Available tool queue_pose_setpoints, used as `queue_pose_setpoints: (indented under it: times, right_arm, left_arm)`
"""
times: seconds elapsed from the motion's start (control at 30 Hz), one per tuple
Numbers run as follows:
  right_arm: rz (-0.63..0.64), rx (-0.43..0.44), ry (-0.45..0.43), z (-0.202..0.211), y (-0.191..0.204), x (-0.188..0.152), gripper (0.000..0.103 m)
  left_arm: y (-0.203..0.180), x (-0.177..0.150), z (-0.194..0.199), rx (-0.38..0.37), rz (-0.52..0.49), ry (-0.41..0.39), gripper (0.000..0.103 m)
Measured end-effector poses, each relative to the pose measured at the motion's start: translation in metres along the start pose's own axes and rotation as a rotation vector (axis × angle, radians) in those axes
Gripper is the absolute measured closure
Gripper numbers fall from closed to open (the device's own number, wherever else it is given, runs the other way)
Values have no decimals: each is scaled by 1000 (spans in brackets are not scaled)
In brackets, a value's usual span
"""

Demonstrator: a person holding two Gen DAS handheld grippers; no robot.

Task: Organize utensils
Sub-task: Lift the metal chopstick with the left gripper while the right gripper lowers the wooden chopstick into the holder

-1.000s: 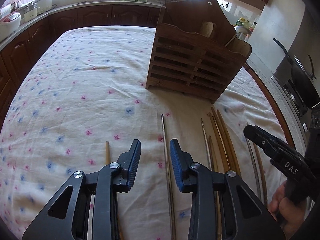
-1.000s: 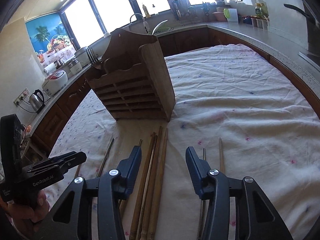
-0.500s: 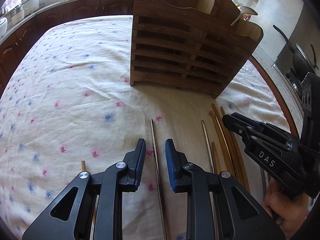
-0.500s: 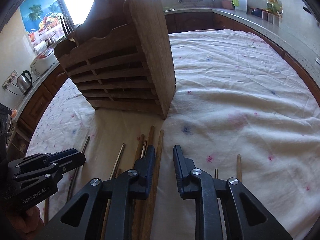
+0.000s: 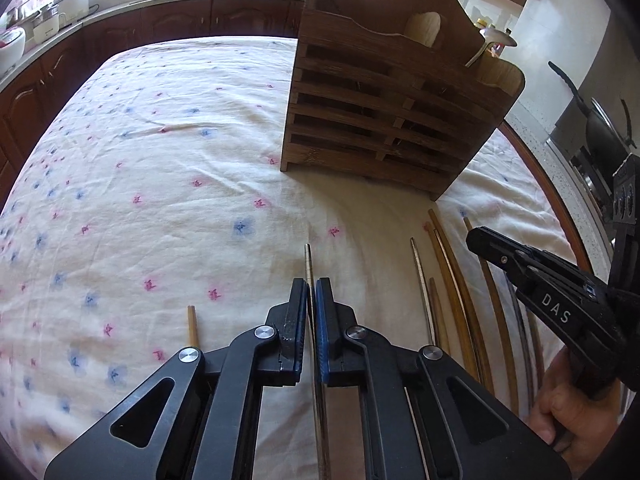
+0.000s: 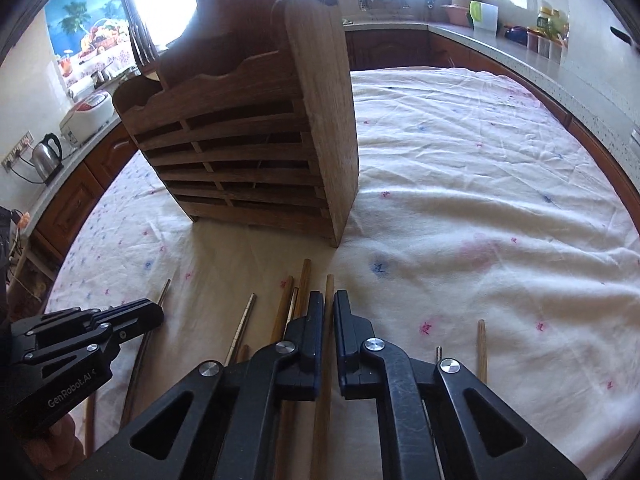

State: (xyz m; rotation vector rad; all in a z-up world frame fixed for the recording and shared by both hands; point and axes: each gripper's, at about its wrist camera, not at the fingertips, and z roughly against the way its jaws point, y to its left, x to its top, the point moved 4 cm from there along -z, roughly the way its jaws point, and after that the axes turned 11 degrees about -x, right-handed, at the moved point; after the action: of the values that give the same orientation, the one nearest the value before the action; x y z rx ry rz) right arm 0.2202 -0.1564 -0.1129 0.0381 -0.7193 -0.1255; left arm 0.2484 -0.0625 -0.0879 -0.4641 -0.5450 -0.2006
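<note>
Pick-up step, by the look of it: left gripper (image 5: 311, 292) pinched onto a metal chopstick (image 5: 307, 258) lying flat on the floral tablecloth (image 5: 160, 184), jaws nearly together with the thin rod between the blue pads and its tip poking out ahead. Right gripper (image 6: 328, 304) narrowed around a wooden chopstick (image 6: 329, 284), a sliver of gap visible either side, so hard to call firmly clamped (contact cannot be confirmed from this angle). More chopsticks alongside: a metal one (image 6: 245, 320) and several wooden ones (image 6: 302, 280) between the two tools, another wooden one (image 6: 481, 340) off to the right, a short stub (image 5: 192, 320) left of the left gripper. Next move probably a lift clear of the cloth, then tilting upright and lowering into the wooden utensil holder (image 5: 384, 120) standing just beyond the row; needs a firm enough squeeze to stop thin rods pivoting. Holder slatted at the front, with what looks like fork tines (image 6: 142, 48) rising from one compartment and a spoon (image 5: 490, 42) from another; rest of the contents hidden.
</note>
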Motion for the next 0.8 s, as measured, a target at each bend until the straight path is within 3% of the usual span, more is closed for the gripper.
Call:
queue_pose_setpoints:
  times: [0.33, 0.8]
  right_arm:
    - [-52, 83, -91, 61, -6, 2, 98]
    - [-90, 159, -290, 161, -14, 21, 98]
  left_arm:
    - [1, 1, 72, -81, 26, -124, 99]
    - [-20, 16, 160, -143, 6, -315, 99]
